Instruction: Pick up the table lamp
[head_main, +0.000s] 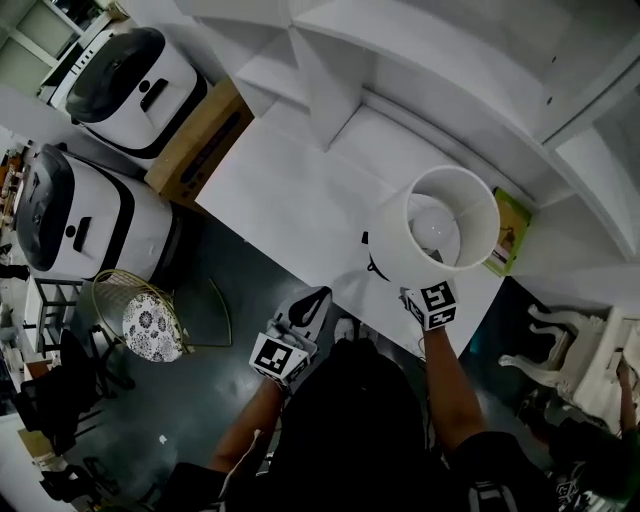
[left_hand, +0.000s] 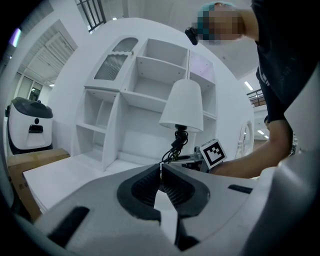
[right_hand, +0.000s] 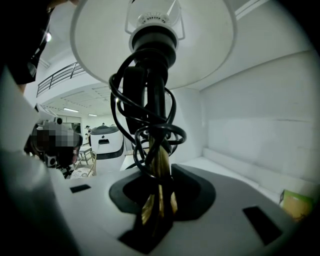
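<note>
Where it all stands: a white table (head_main: 290, 190) runs along a large white shelf unit (head_main: 420, 60), seen steeply from above.
Floor to the left: two big white-and-black machines (head_main: 80, 215), a cardboard box (head_main: 195, 140) and a wire chair with a patterned cushion (head_main: 150, 325).
Table lamp (head_main: 435, 230): upright near the front right of the table, directly ahead of the person's right arm. Whether its base touches the table cannot be told.
Shade (right_hand: 150, 40): white and open-topped, with a bulb inside; it sits straight above the right tool.
Right tool (right_hand: 159, 180): its jaws are closed on the lamp's slim brass stem (right_hand: 161, 160), which rises upright from between the dark pads.
Left tool (left_hand: 161, 172): jaws pressed together with nothing between them. It is held off the table's front edge, well to the lamp's left, and points toward it.
Cord (right_hand: 145, 115): black, looped in loose coils around the stem just above the right tool's jaws.
Small box (head_main: 510, 232): yellow-green, lying on the table just beyond the lamp, on its right.
</note>
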